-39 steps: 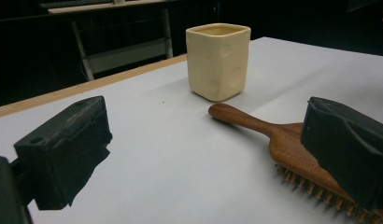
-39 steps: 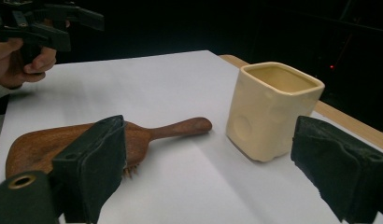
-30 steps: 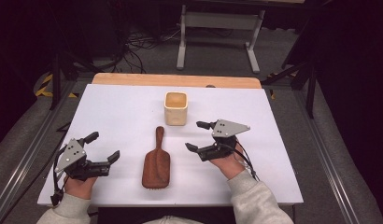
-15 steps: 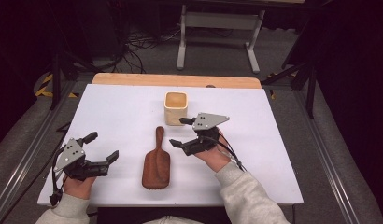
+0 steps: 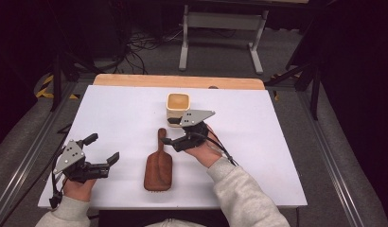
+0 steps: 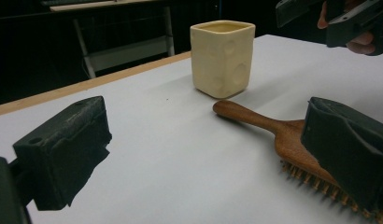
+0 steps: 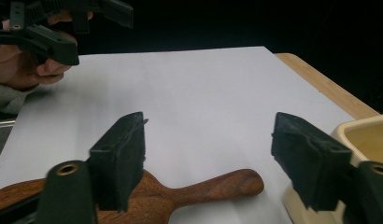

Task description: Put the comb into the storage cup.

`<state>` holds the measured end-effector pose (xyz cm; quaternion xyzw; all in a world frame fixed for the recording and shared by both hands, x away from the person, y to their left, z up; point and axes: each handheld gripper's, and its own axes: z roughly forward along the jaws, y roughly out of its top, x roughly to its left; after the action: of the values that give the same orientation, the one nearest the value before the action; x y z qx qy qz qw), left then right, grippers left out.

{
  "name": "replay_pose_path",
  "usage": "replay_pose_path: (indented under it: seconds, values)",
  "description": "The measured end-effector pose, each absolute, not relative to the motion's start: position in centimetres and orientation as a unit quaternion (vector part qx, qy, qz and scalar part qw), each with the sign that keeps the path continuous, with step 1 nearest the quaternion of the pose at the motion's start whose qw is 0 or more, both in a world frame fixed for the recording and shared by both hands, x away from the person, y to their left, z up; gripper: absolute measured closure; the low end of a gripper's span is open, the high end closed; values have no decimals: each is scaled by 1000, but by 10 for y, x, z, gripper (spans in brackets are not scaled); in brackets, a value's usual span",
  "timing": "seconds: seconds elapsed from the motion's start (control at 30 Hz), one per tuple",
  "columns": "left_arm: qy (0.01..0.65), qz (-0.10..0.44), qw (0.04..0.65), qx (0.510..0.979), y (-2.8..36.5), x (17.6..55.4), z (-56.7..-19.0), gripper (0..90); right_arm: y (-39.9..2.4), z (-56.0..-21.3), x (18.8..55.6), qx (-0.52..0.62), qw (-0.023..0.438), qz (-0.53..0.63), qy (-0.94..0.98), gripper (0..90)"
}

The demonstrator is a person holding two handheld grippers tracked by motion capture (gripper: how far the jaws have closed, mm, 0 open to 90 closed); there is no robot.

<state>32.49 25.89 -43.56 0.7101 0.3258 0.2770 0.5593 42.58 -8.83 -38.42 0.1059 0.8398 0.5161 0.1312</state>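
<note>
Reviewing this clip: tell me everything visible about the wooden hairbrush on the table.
The hairbrush is dark reddish-brown wood, a paddle shape with a rounded handle. It lies flat on the white table, bristles down, handle pointing toward the cream cup but short of touching it. The left gripper view shows short bristles under the head. The right gripper hovers open near the handle end; nothing grips the brush.

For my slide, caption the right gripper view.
Open right gripper poised over a wooden brush handle, beside a cream cup.
</note>
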Motion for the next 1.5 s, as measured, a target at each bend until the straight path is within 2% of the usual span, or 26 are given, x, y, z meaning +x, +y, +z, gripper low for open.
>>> replay_pose_path:
  seconds: [0.07,0.1,0.13,0.23,0.27,0.3,0.47,0.97,1.5]
  values:
    - [326,277,559,710,259,325,-435,24,-86,-386,429,106,123,512,843,436]
    - [327,277,559,710,259,325,-435,24,-84,-388,432,110,121,507,847,568]
    - [326,278,559,710,259,325,-435,24,-84,-388,432,110,121,507,847,568]
    - [325,278,559,710,259,325,-435,24,-81,-391,436,115,111,500,851,809]
    - [325,278,559,710,259,325,-436,24,-80,-393,438,115,110,493,855,872]
    - [326,278,559,710,259,325,-436,24,-78,-394,441,118,106,485,860,895]
    - [326,278,558,710,259,325,-435,24,-71,-402,452,140,84,465,870,897]
    - [325,278,556,713,259,326,-435,25,-50,-424,467,136,79,405,901,897]
    - [325,277,556,713,260,326,-435,25,-24,-432,466,113,75,363,922,897]
